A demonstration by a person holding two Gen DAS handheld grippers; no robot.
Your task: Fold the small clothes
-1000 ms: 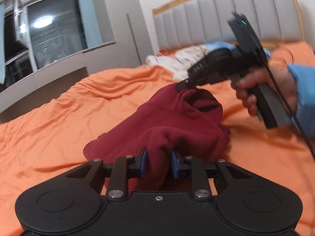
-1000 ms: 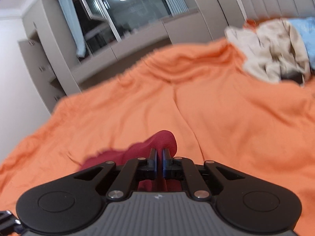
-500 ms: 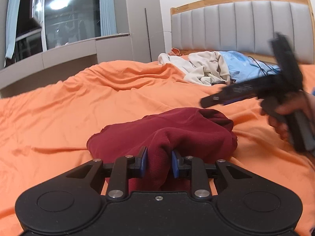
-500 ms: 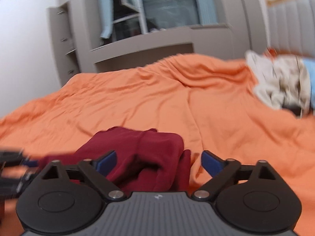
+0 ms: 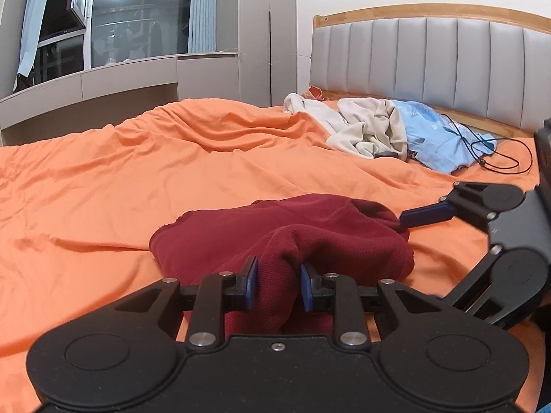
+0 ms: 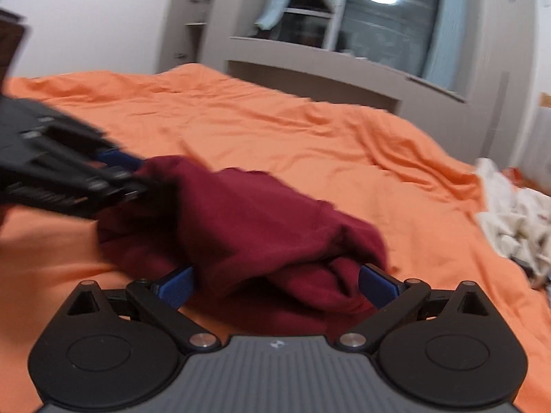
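No brand or label on the grippers, the clothes or the furniture can be read; the small pale mark on the grey body of your right gripper is too small to make out. Your left gripper (image 5: 277, 287) has its two blue pads (image 5: 250, 285) drawn in narrow and pinched onto a raised fold of the dark red garment (image 5: 275, 237), the cloth bunched up between them. Your right gripper (image 6: 275, 284) stands wide open, its blue pads (image 6: 177, 284) on either side of the near edge of the same garment (image 6: 248, 227); whether either pad actually touches the cloth you cannot tell from these views. From the left wrist view you can see one blue fingertip of the right gripper (image 5: 427, 214) lying at the garment's right edge, the other finger lower down and nearer the camera. The red garment is a single piece, heaped in a loose mound on the orange bedsheet (image 5: 120, 179), near the middle of the bed in front of both tools. Counted: two grippers, one red garment, and a pile of other clothes up by the grey padded headboard (image 5: 430, 58), in which you can tell one cream piece (image 5: 361, 127) and one light blue piece (image 5: 437, 137), touching each other. One thin black cable (image 5: 499, 158) loops across the blue piece and onto the sheet beside it. Behind the bed, one window (image 5: 137, 17) reflects one ceiling lamp, with pale blue curtains at its sides.
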